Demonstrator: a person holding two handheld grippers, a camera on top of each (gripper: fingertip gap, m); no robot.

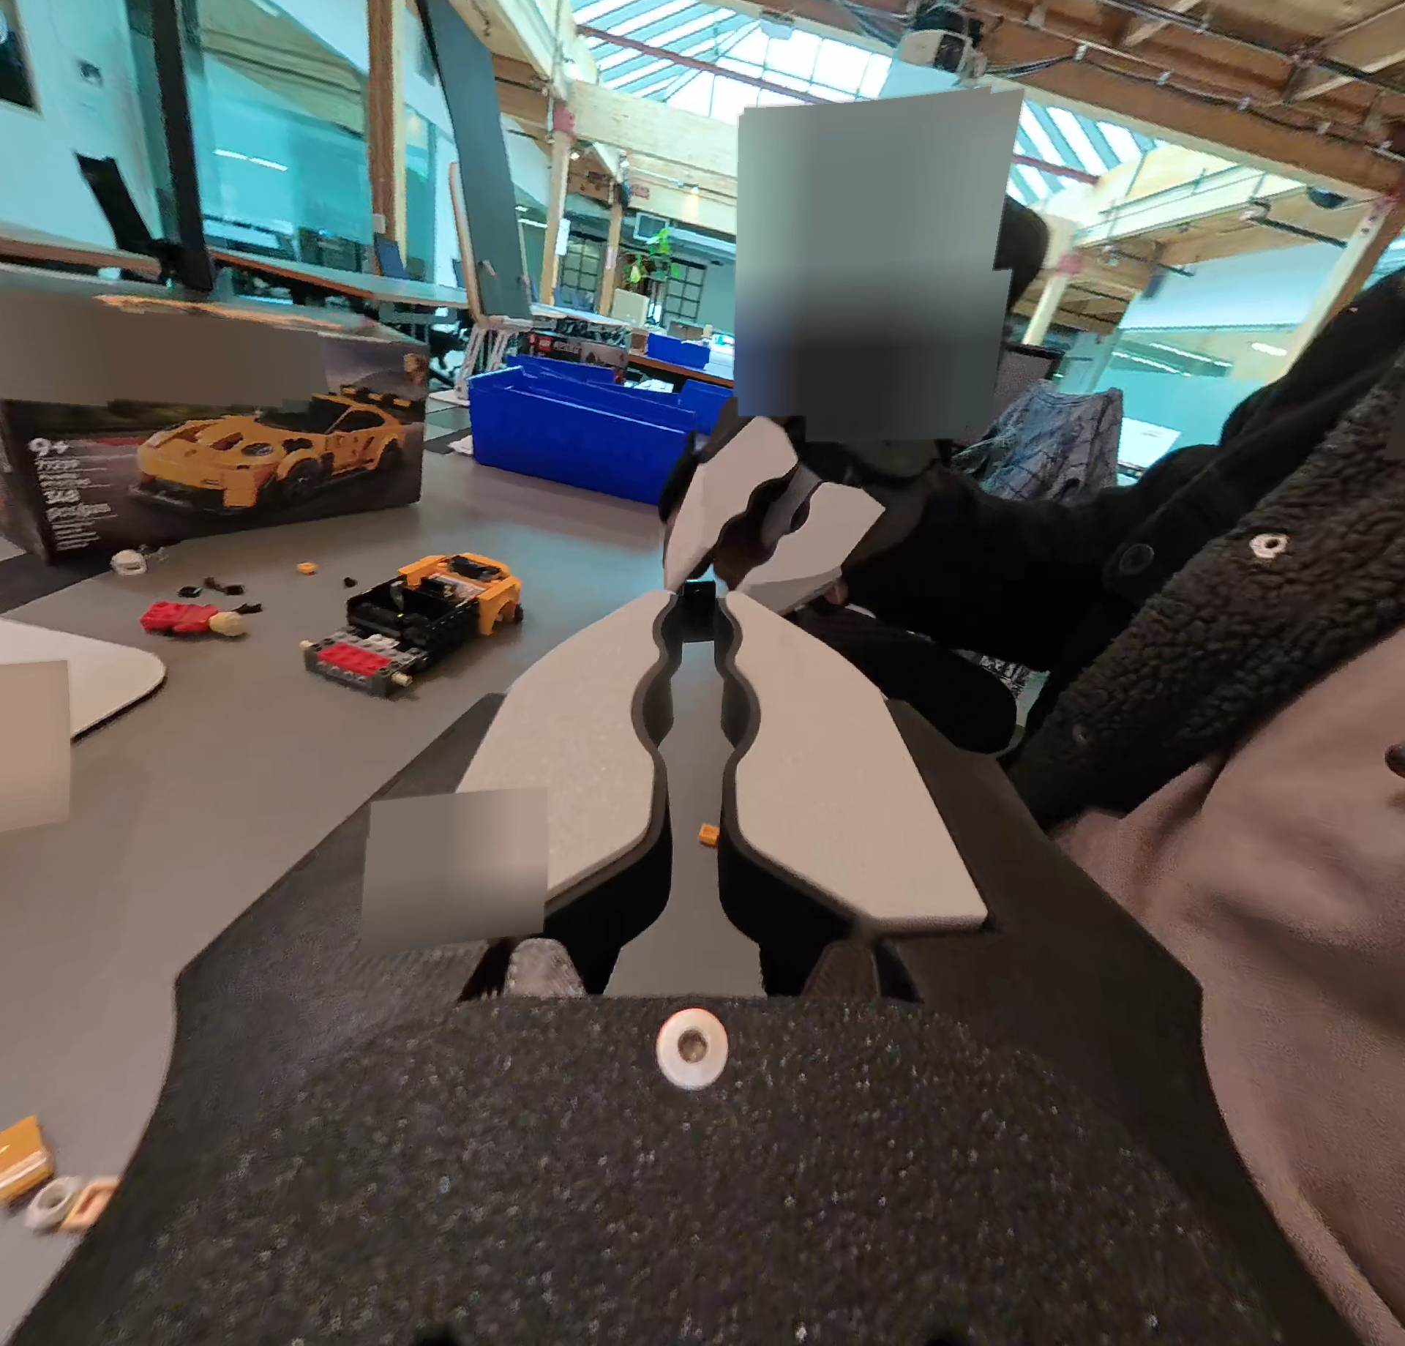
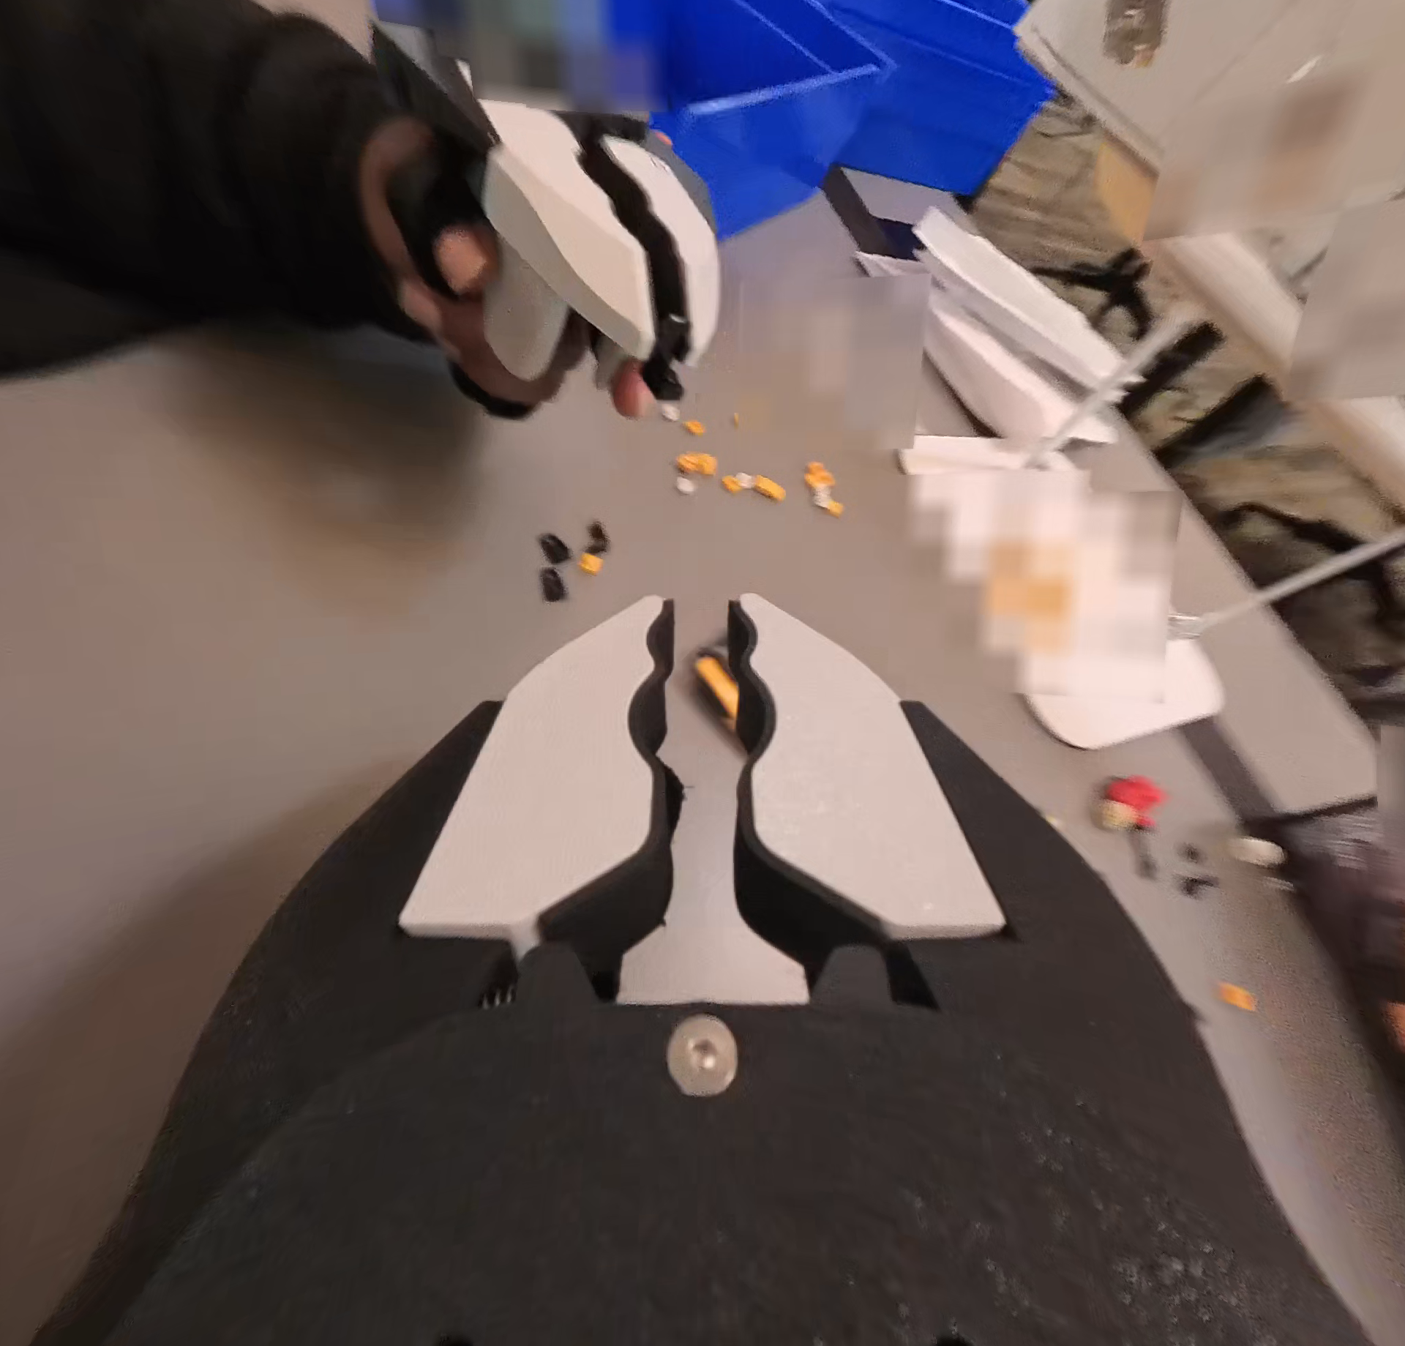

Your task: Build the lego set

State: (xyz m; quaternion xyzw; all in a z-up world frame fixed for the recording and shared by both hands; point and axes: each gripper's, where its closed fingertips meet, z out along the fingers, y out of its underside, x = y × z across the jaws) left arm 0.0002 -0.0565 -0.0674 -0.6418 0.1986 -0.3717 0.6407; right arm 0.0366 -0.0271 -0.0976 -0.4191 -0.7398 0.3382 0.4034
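Left gripper: frame centre, jaws pinching small black piece. Right gripper: jaws slightly parted, empty. Part-built car: left of centre on table.

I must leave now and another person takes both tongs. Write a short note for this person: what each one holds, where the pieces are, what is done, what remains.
Left tongs: shut on a small black piece, held above the table.
Right tongs: open, empty, low over a long yellow piece.
Half-built car: black and yellow body started, no wheels visible; it stands before the set box.
Loose pieces: yellow ones and black ones lie scattered on the table; red minifigure beside the car.
Left: fit the black piece, then the rest.
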